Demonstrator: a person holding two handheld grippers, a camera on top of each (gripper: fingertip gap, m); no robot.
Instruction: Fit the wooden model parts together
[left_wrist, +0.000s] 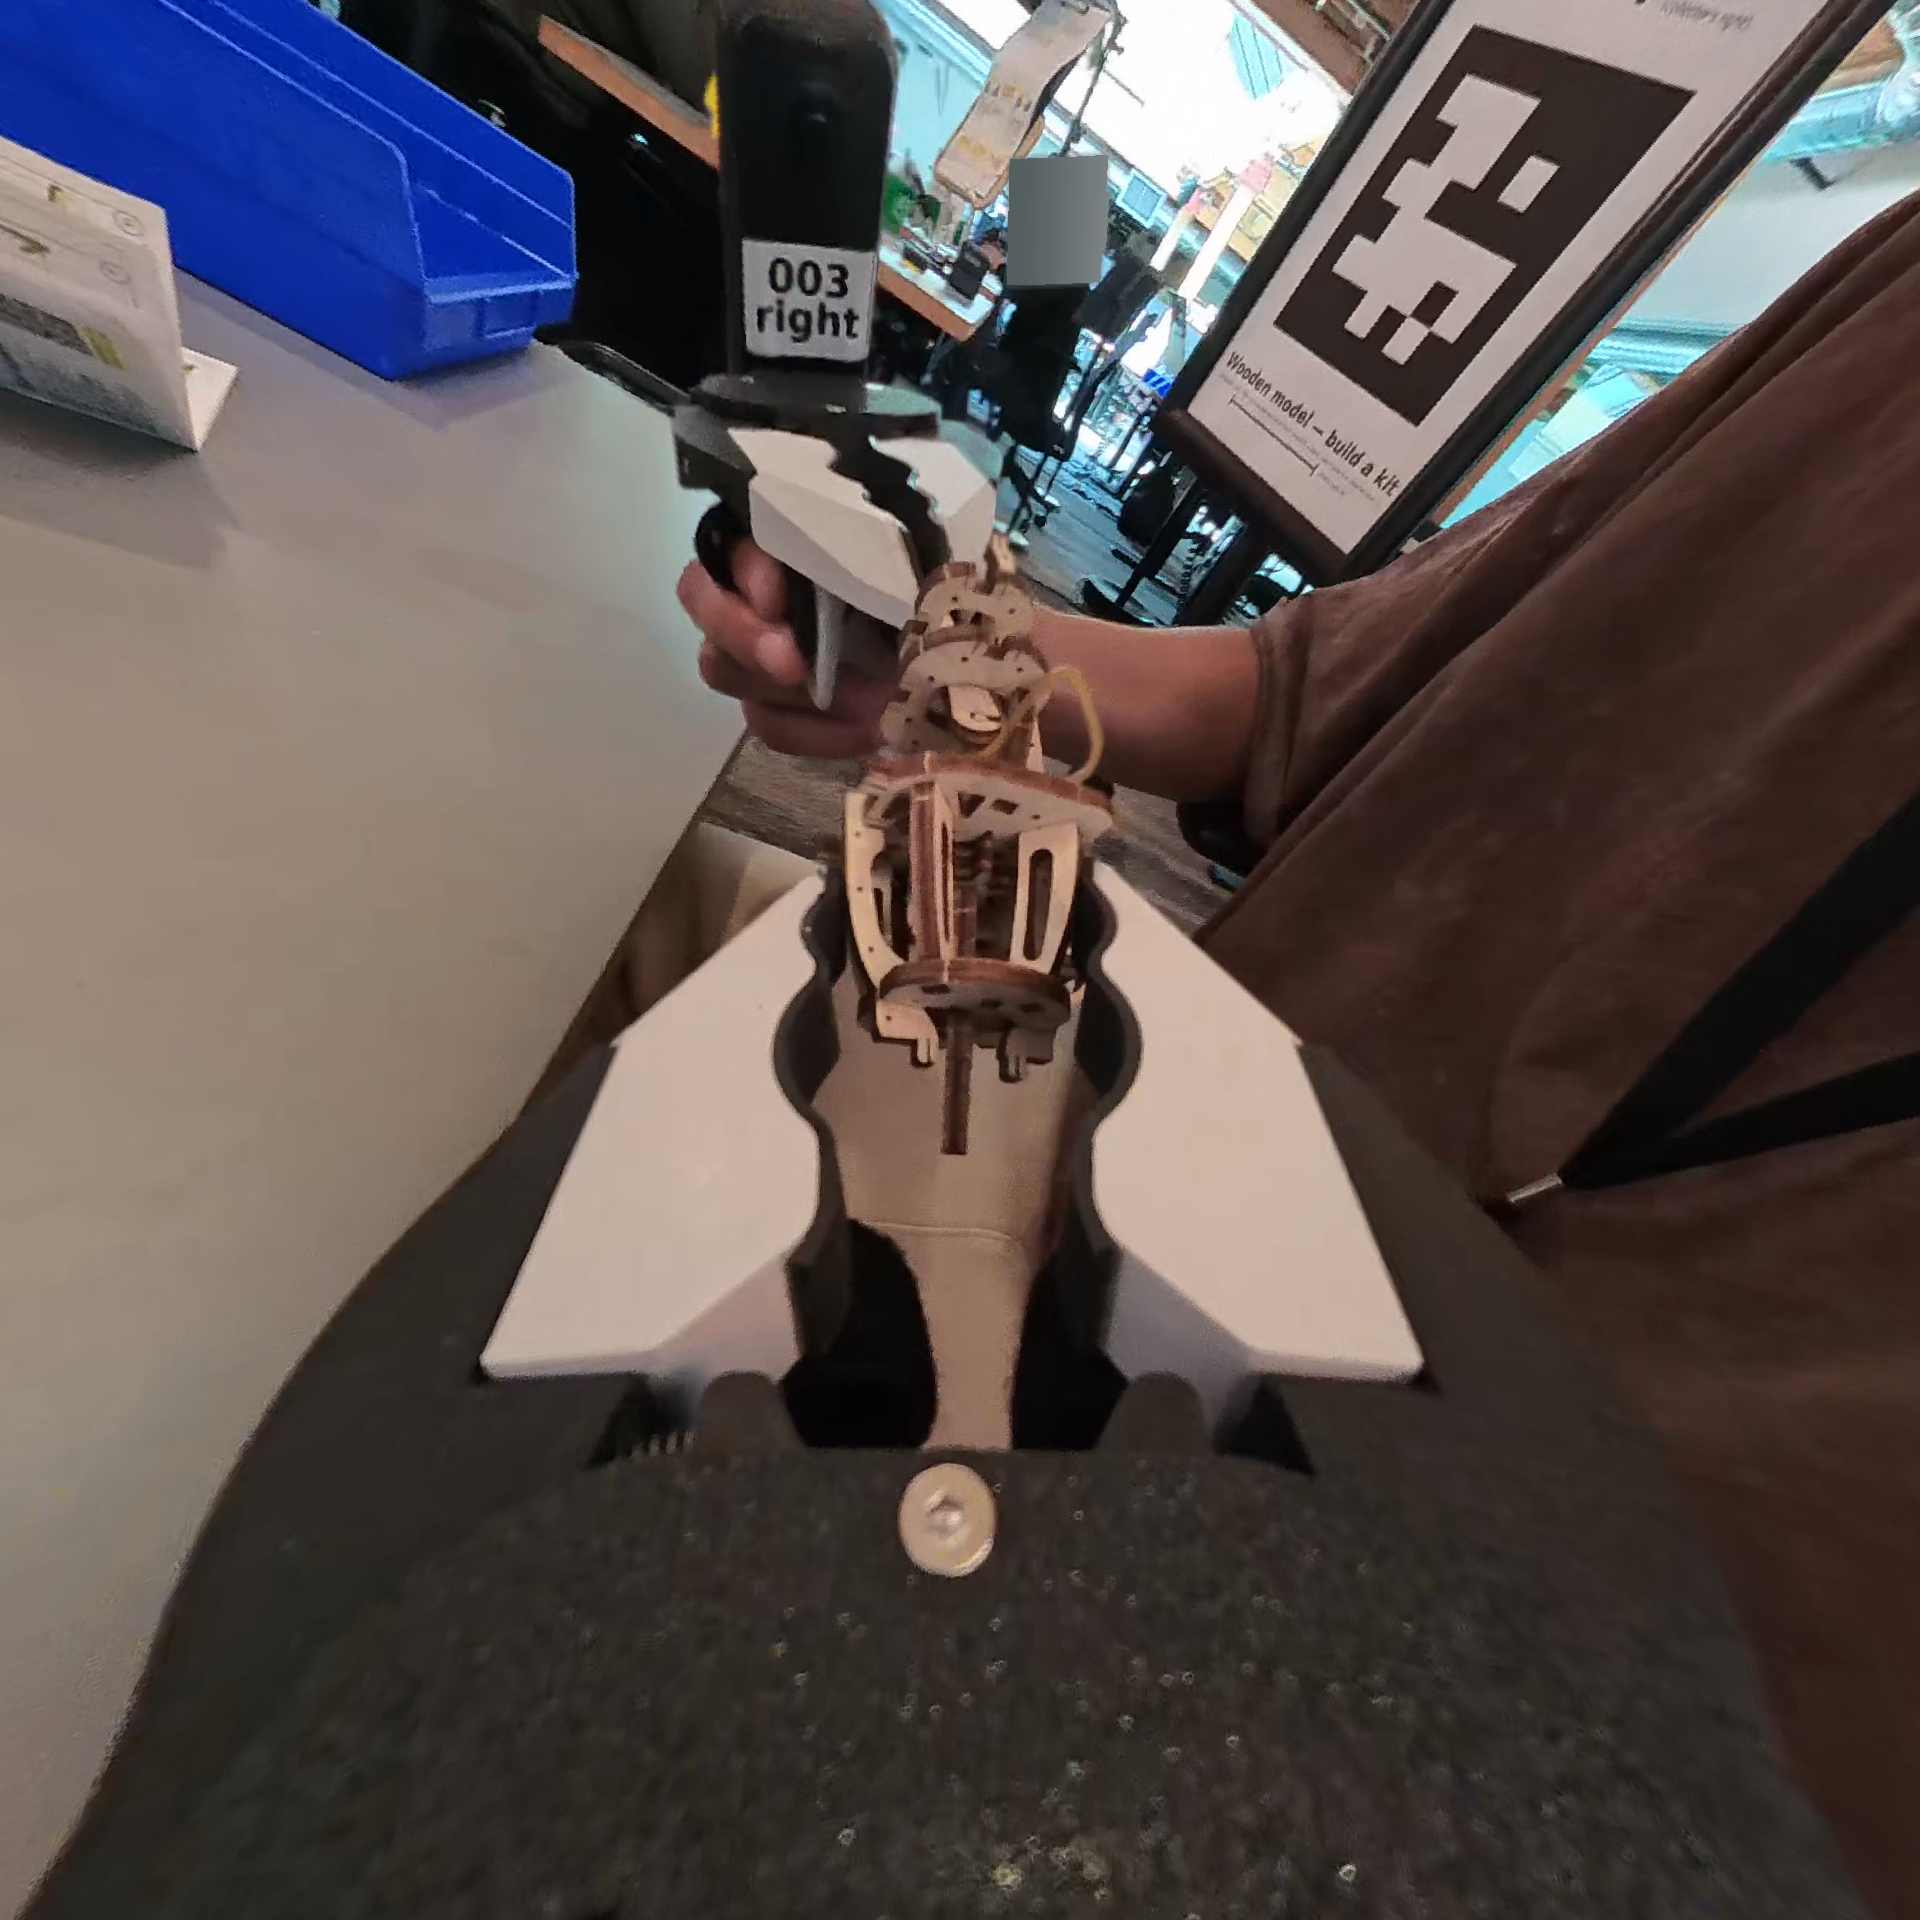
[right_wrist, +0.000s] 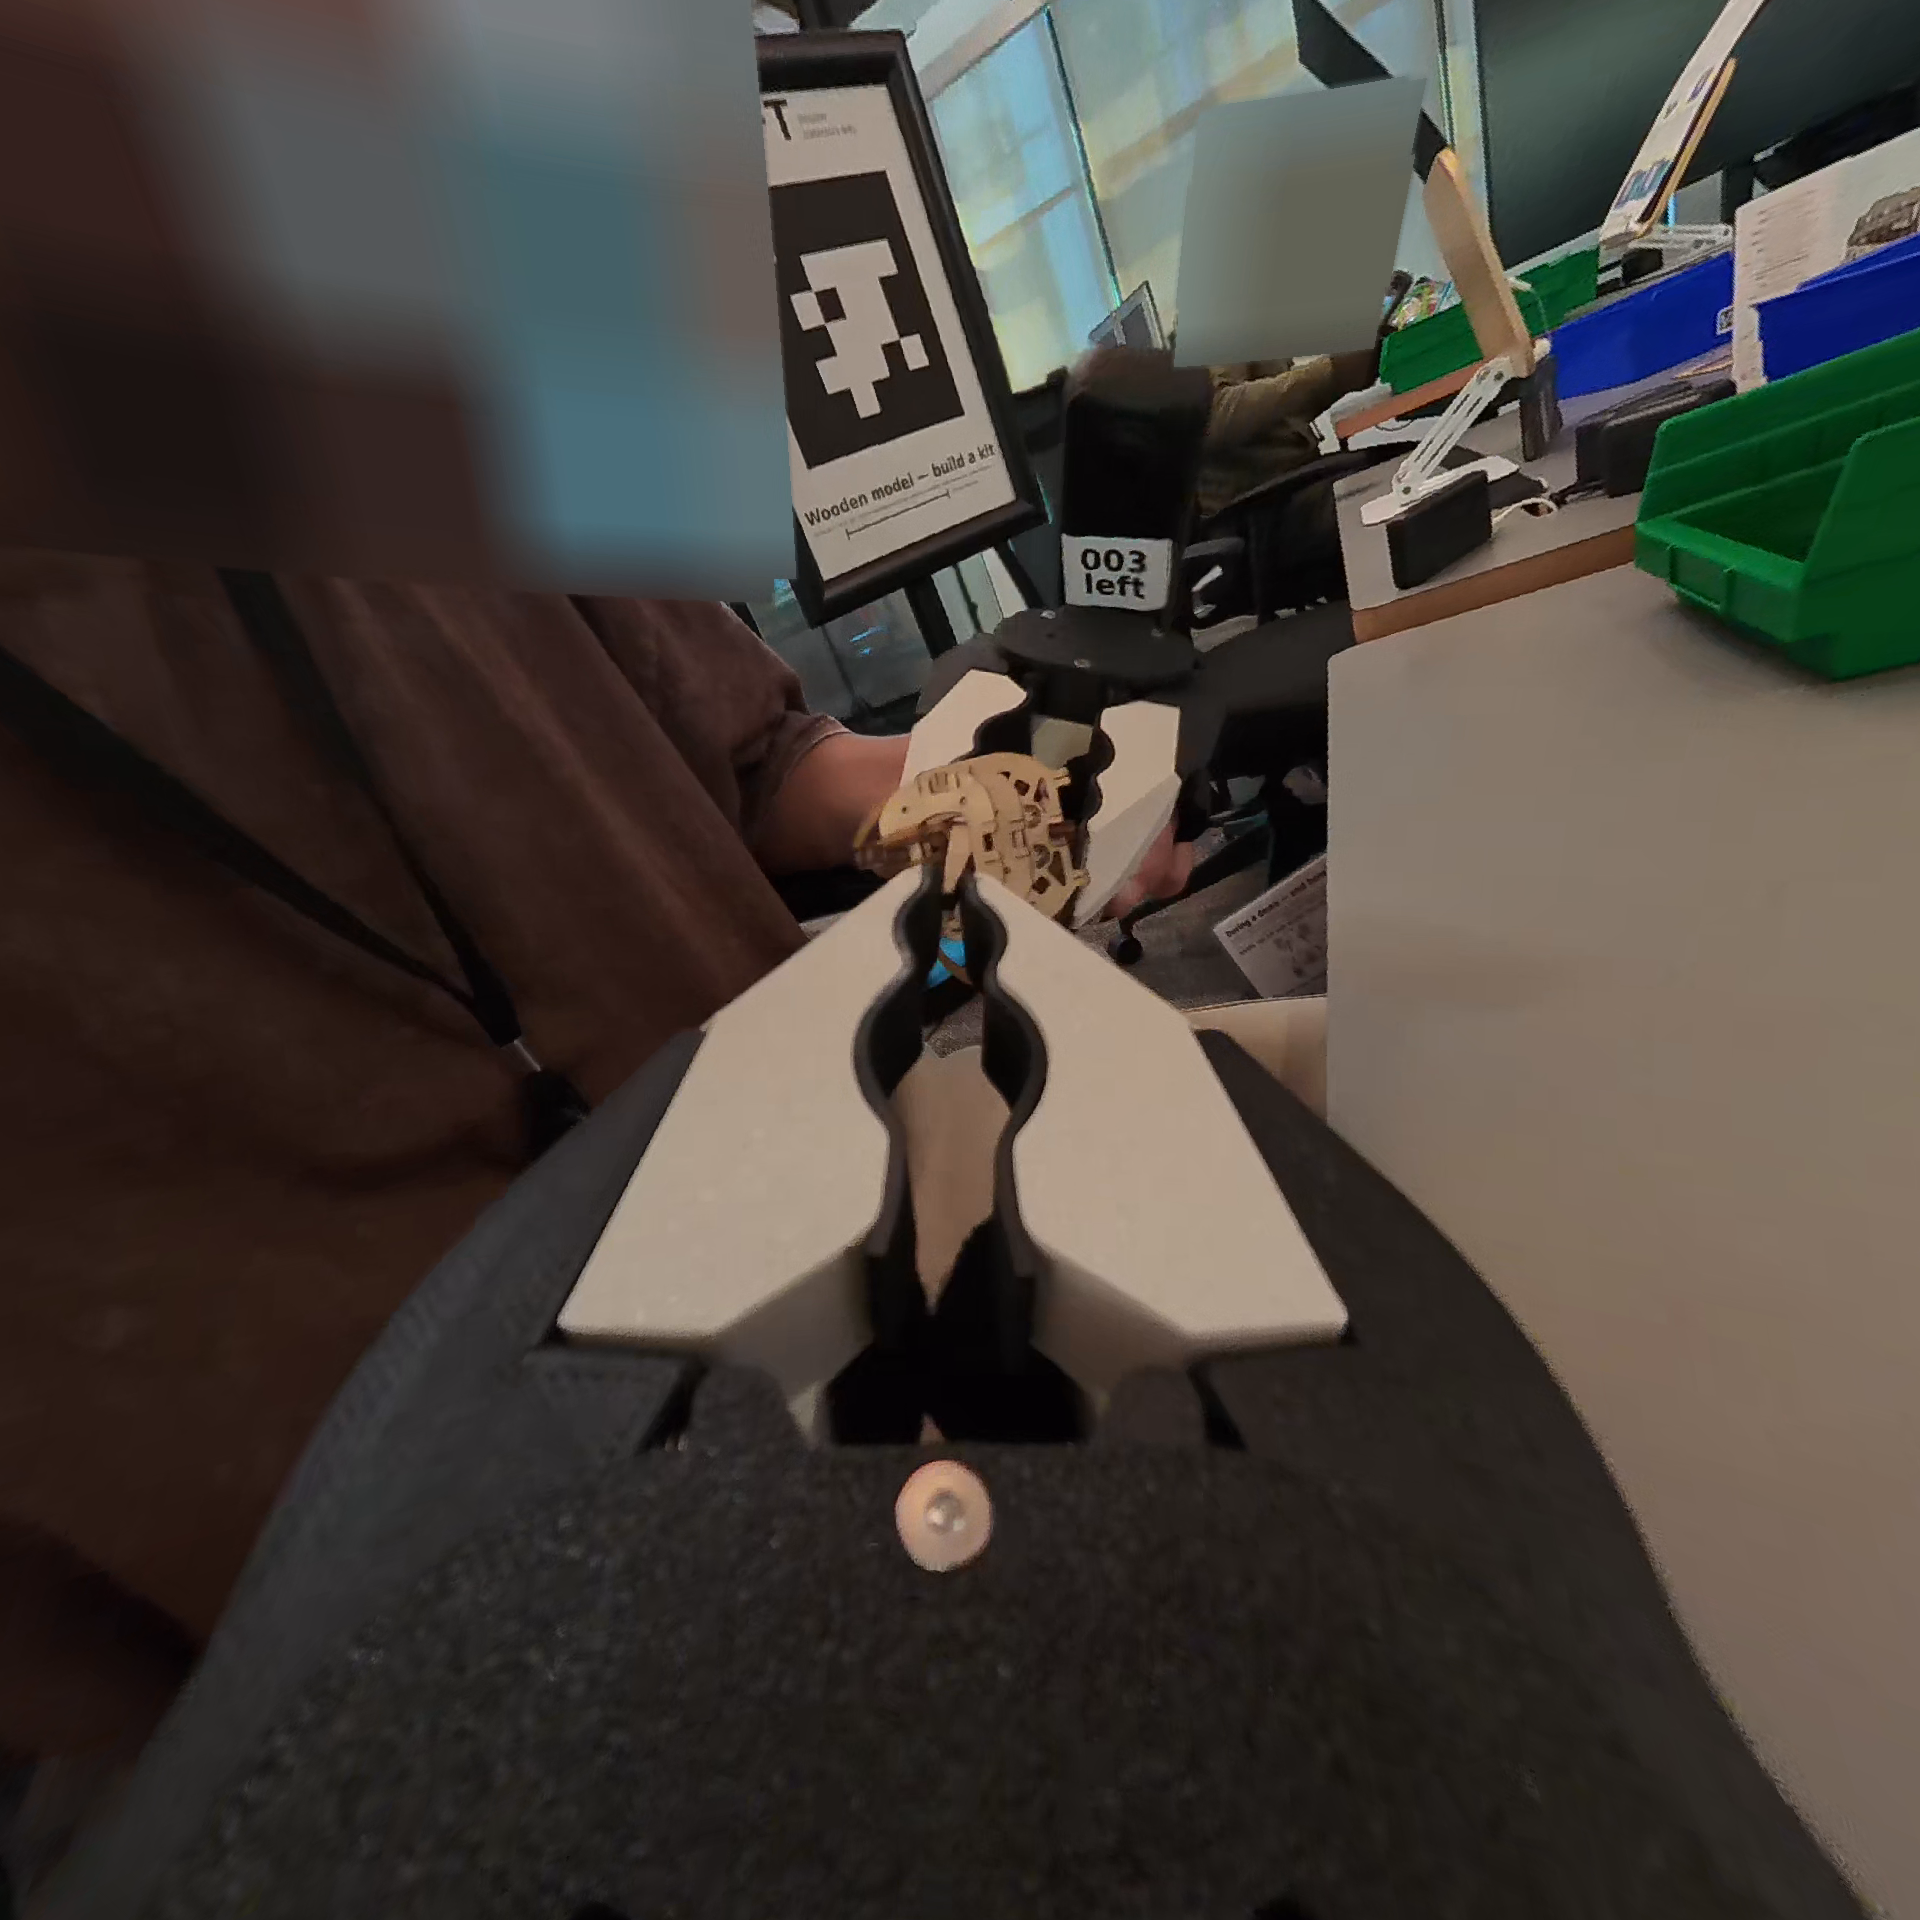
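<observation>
At frame centre, above the tabletop (left_wrist: 312, 831) edge, the left hand-held gripper (left_wrist: 961, 935) clamps the wooden model (left_wrist: 966, 914) while the right hand-held gripper (right_wrist: 945, 894) pinches its far end, so mating appears underway, next requiring aligned pressure.

Left wrist view: we look forward along the left gripper (left_wrist: 961, 914), very near its fingers, over the table edge (left_wrist: 343, 831) toward the person's brown shirt (left_wrist: 1558, 831).
Right wrist view: we look along the right gripper (right_wrist: 948, 883), just as near, facing the opposite way, with the table (right_wrist: 1610, 987) on our right.
Shared: both see the wooden model (left_wrist: 966, 831) (right_wrist: 977, 831) between them, each other's gripper, and the framed sign (left_wrist: 1455, 239) (right_wrist: 873, 332).
</observation>
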